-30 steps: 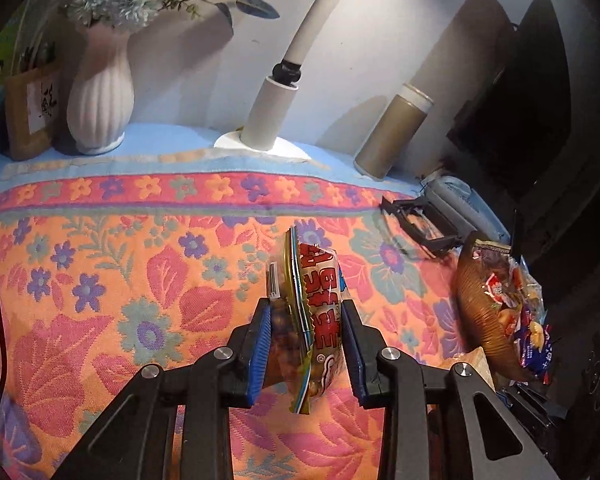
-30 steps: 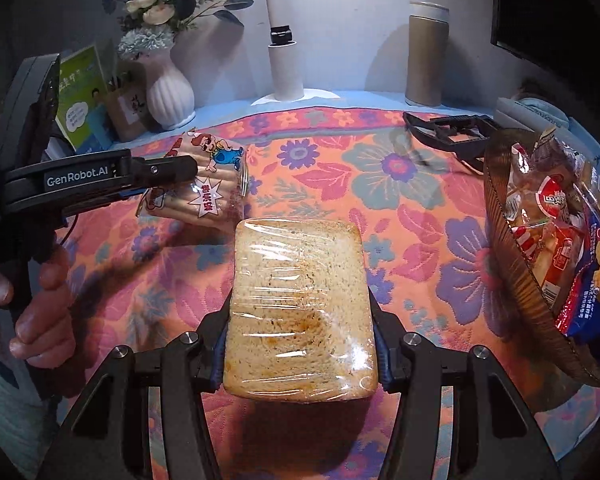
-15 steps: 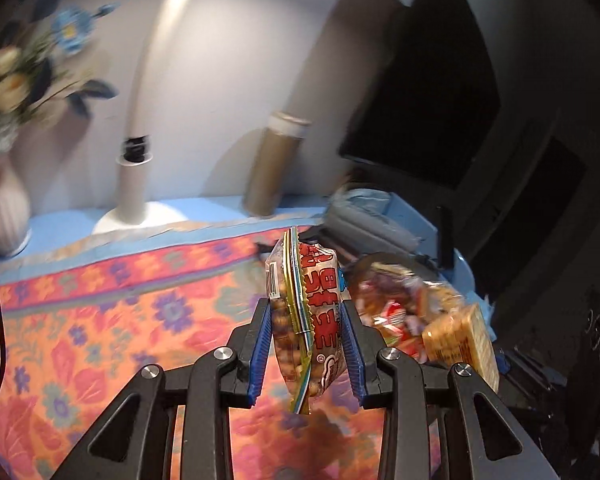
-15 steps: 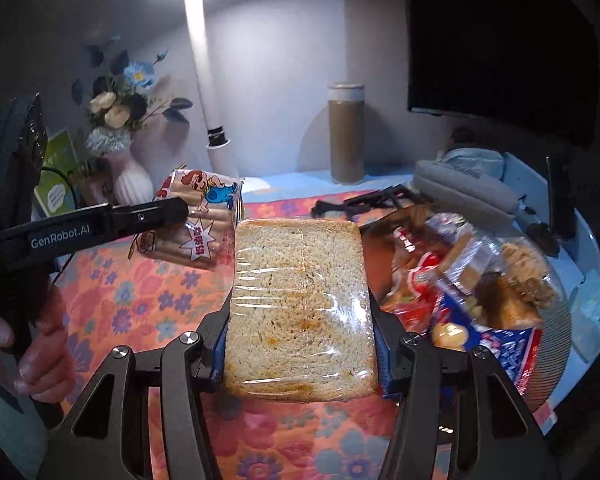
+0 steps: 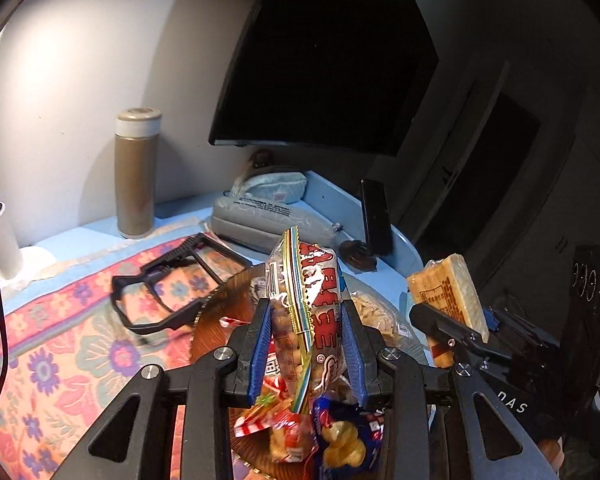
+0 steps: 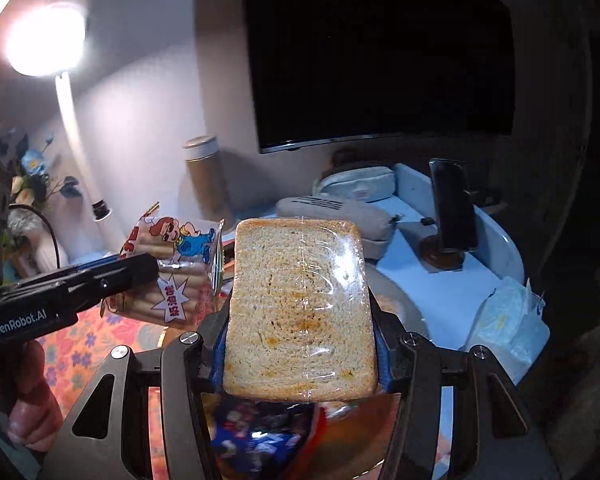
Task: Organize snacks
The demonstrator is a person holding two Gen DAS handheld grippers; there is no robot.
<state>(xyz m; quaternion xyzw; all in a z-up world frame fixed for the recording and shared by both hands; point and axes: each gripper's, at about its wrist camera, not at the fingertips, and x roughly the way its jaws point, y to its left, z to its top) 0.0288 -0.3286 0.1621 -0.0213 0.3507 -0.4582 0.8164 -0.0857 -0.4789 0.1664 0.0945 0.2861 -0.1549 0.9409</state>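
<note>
My left gripper [image 5: 306,312] is shut on a red and clear snack bag [image 5: 320,304], held edge-up over a brown basket [image 5: 212,320] filled with several wrapped snacks [image 5: 332,436]. My right gripper [image 6: 300,316] is shut on a plastic-wrapped slice of toast [image 6: 300,312], which also hangs above the basket's snacks [image 6: 256,436]. The toast [image 5: 448,296] shows at the right of the left wrist view. The snack bag [image 6: 172,268], with a cartoon figure on it, shows at the left of the right wrist view, in the left gripper [image 6: 112,280].
On the floral cloth [image 5: 60,340] lies a black frame [image 5: 168,276]. A gold flask [image 5: 136,172], a grey pouch [image 5: 272,216], a phone on a stand [image 5: 374,216] and a dark screen [image 5: 328,56] stand behind. A lamp [image 6: 46,44] glows at left, a white packet [image 6: 504,320] at right.
Both grippers have swung right and upward from over the floral cloth to above the snack basket, each keeping its hold. The vase has left the left wrist view.
</note>
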